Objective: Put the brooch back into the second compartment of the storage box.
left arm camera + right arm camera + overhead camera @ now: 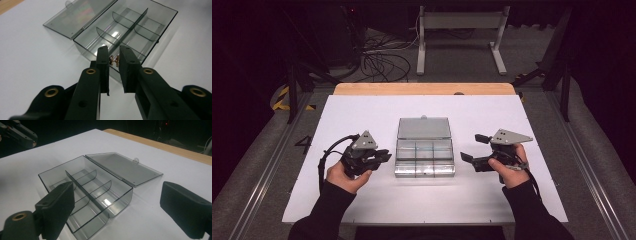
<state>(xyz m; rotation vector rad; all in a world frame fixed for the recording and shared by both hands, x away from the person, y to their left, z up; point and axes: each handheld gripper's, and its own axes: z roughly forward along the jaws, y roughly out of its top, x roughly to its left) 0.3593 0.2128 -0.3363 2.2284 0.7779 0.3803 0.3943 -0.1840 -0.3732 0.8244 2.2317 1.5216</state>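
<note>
White table sheet point(362, 200), clear divided box point(424, 162) open at frame centre, lid point(424, 128) laid back.
Left gripper point(114, 60) pinches a small brass piece point(114, 60) just left of box; right gripper point(468, 150) spread wide, right of it.

Lab: black curtains point(242, 40), floor cables point(382, 62), framed table point(362, 120).

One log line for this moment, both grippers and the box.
left gripper: shut on small brass part | right gripper: open, empty | clear box: lid open, compartments empty
</note>
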